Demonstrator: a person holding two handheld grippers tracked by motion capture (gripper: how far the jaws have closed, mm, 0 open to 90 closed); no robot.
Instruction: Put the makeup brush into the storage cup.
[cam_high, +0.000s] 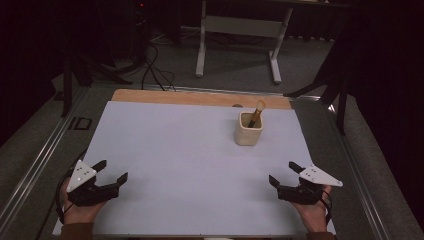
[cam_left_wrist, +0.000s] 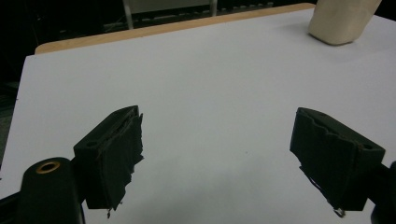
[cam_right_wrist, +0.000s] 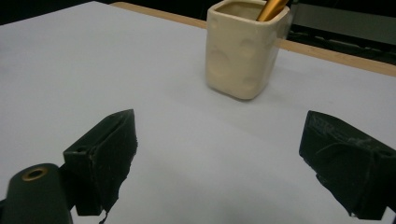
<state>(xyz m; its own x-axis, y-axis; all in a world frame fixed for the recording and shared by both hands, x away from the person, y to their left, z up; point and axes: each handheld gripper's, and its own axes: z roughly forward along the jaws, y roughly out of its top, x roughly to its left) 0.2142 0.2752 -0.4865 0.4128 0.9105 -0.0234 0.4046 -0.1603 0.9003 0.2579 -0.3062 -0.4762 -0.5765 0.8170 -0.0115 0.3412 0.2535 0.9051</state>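
A cream square cup stands on the white sheet toward the back right, with a golden-brown stick leaning out of it. The cup and the stick rise ahead in the right gripper view. The cup's base sits at the top right of the left gripper view. My left gripper rests open near the front left corner, nothing between its jaws. At the front right my right gripper is open too, well short of the cup.
The sheet covers a wooden tabletop whose bare strip runs along the far edge. Beyond it a white table frame and black cables stand on the grey floor. Metal rails flank the table.
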